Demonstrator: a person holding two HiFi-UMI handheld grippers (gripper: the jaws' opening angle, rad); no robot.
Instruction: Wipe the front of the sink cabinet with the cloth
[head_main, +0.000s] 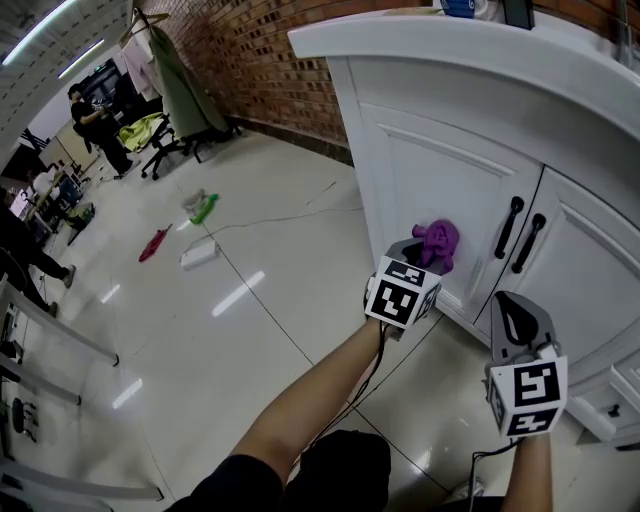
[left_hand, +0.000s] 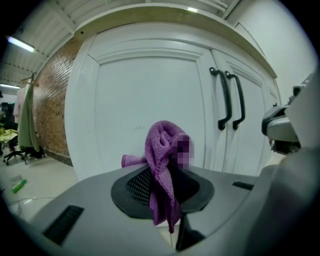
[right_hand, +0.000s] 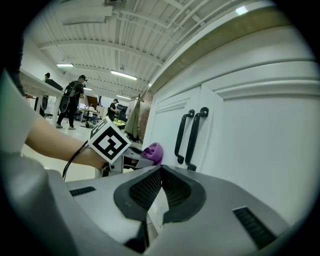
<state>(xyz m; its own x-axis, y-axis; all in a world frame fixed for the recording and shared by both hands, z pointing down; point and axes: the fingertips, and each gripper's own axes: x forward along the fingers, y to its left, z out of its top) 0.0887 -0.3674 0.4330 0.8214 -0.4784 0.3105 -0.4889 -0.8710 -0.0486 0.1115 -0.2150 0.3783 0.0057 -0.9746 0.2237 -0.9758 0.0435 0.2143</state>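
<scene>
The purple cloth (head_main: 440, 238) is bunched between the jaws of my left gripper (head_main: 420, 252), which is shut on it. Cloth and gripper are close in front of the lower part of the left door (head_main: 430, 160) of the white sink cabinet; I cannot tell if they touch it. In the left gripper view the cloth (left_hand: 162, 150) hangs down over the jaws, with the door (left_hand: 145, 95) right behind it. My right gripper (head_main: 518, 322) hangs lower and to the right, shut on nothing, below the two black door handles (head_main: 520, 236). The right gripper view shows its jaws closed tip to tip (right_hand: 161, 186).
The countertop (head_main: 450, 45) overhangs the doors. A small drawer front (head_main: 610, 398) juts out at the lower right. Green (head_main: 205, 208), red (head_main: 153, 243) and white (head_main: 198, 253) items lie on the glossy floor at left. People and chairs stand far off by the brick wall (head_main: 270, 60).
</scene>
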